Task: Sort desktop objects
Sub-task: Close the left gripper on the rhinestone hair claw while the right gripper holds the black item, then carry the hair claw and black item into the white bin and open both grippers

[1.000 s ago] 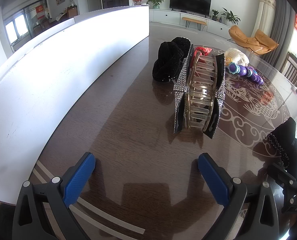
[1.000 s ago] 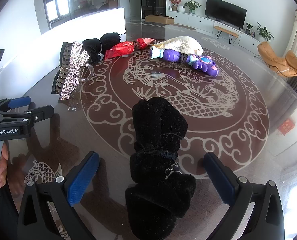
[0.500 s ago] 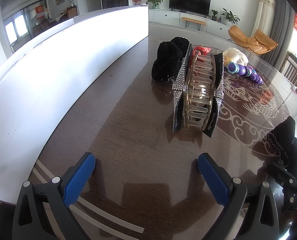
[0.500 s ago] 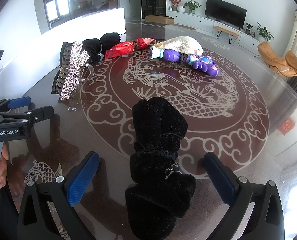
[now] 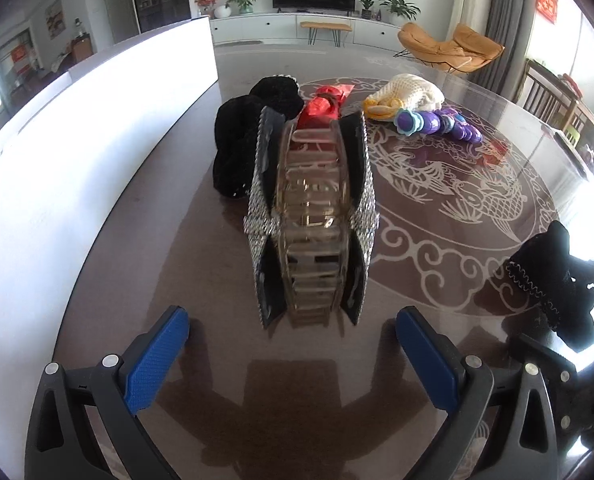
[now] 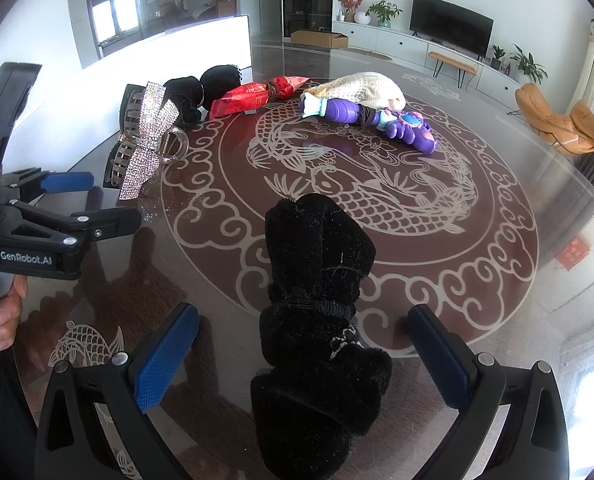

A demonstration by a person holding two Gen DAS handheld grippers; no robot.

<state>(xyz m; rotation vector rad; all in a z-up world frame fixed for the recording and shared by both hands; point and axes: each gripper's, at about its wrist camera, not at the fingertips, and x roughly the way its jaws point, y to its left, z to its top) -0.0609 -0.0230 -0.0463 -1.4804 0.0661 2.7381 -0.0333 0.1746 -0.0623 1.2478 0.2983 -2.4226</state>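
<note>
A large claw hair clip with a rhinestone bow [image 5: 312, 216] stands on the round glass table straight ahead of my open left gripper [image 5: 293, 344], close to the fingertips and centred between them. It also shows in the right wrist view [image 6: 145, 136]. A black velvet bow [image 6: 317, 312] lies between the open fingers of my right gripper [image 6: 303, 344], untouched. It shows at the right of the left wrist view [image 5: 557, 280]. The left gripper [image 6: 69, 196] shows at the left of the right wrist view.
Behind the clip lie a black fuzzy hair piece [image 5: 237, 140], a red wrapped packet [image 5: 321, 108], a cream knitted pouch [image 5: 409, 94] and a purple toy [image 5: 437, 124]. A white panel [image 5: 77, 128] runs along the table's left side.
My left gripper has moved forward and swung right, so the rhinestone clip is now nearer and centred between its fingers. The right gripper and black bow have not moved.
</note>
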